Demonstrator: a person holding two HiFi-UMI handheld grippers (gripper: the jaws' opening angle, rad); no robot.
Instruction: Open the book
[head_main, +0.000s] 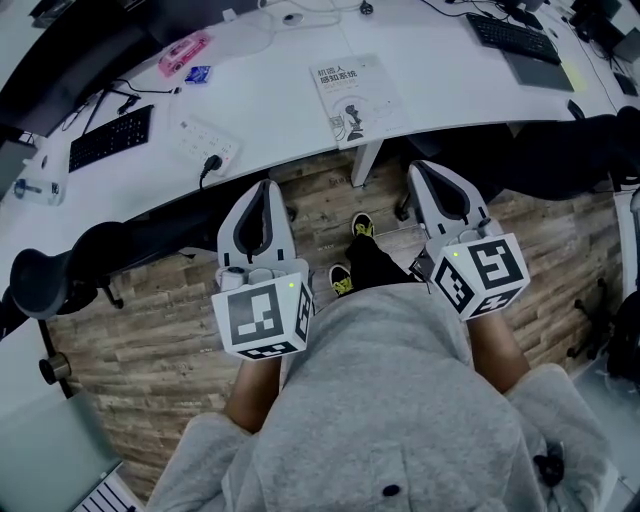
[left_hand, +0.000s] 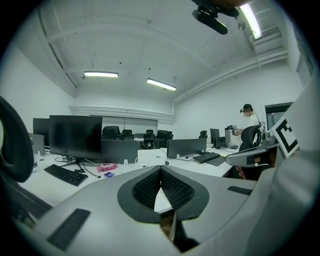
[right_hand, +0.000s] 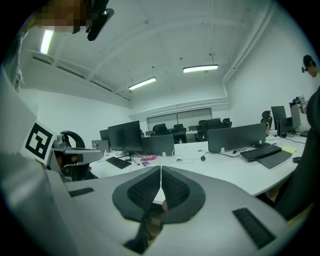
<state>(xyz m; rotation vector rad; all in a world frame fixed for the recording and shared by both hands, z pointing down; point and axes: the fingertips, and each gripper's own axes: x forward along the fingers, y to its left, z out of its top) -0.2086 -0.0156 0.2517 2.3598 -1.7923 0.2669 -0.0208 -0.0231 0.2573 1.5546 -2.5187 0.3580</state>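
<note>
Currently left tongs and right tongs, both pressed together and empty, hang short of the closed book; best to spread one pair and catch the cover's edge.

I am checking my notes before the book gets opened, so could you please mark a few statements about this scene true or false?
The book lies closed on the white desk. True.
The left gripper is clamped on the book. False: its jaws are shut on nothing, away from the book.
The right gripper is shut and empty. True.
A pink case lies right of the book. False: in the head view it lies to the book's left.
</note>
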